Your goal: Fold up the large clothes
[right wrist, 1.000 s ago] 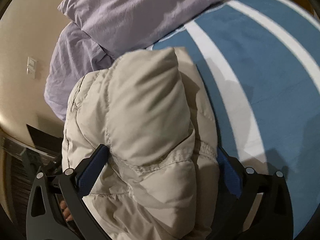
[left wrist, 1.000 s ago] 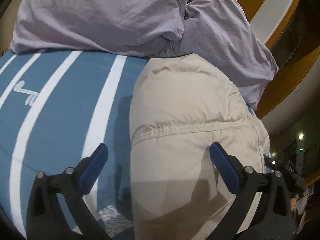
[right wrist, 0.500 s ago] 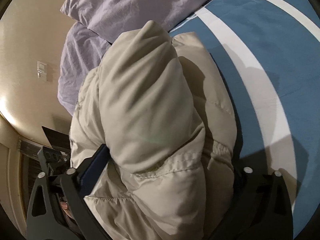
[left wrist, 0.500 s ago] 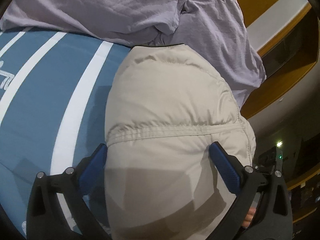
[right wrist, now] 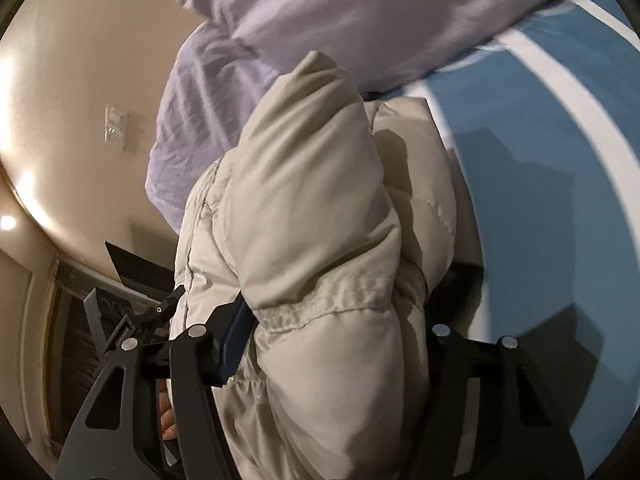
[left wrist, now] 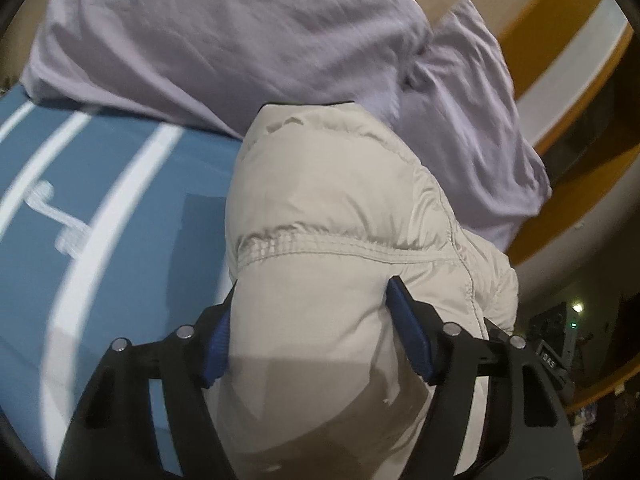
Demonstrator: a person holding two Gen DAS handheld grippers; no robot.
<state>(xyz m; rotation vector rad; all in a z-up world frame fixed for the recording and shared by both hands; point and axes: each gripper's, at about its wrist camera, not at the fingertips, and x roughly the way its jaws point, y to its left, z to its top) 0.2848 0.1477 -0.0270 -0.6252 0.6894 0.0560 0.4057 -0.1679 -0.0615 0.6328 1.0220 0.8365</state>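
The jacket (left wrist: 340,240), beige and padded, lies at the edge of the bed (left wrist: 120,208), and a thick fold of it sits between the fingers of both grippers. Ahead of the left gripper (left wrist: 310,320) the jacket ends against the lilac pillows (left wrist: 240,40), so there is no free room forward. To its left the blue striped bed cover is open and flat. To its right the jacket hangs over the bed edge, and past it is dark room.

Ahead of the right gripper (right wrist: 340,320) the jacket rises in a tall puffy fold, and the pillows (right wrist: 360,12) lie just behind it. To the right of this gripper the bed (right wrist: 560,200) is open. To its left the bed ends and a wall (right wrist: 80,80) stands near.

The left jaws are closing, and both blue pads (left wrist: 408,336) press into the jacket, so it is grasped. The right jaws are closing too. The left pad (right wrist: 236,336) touches the jacket (right wrist: 320,220); the other pad is hidden under the fabric, so I cannot tell if this grip is firm.
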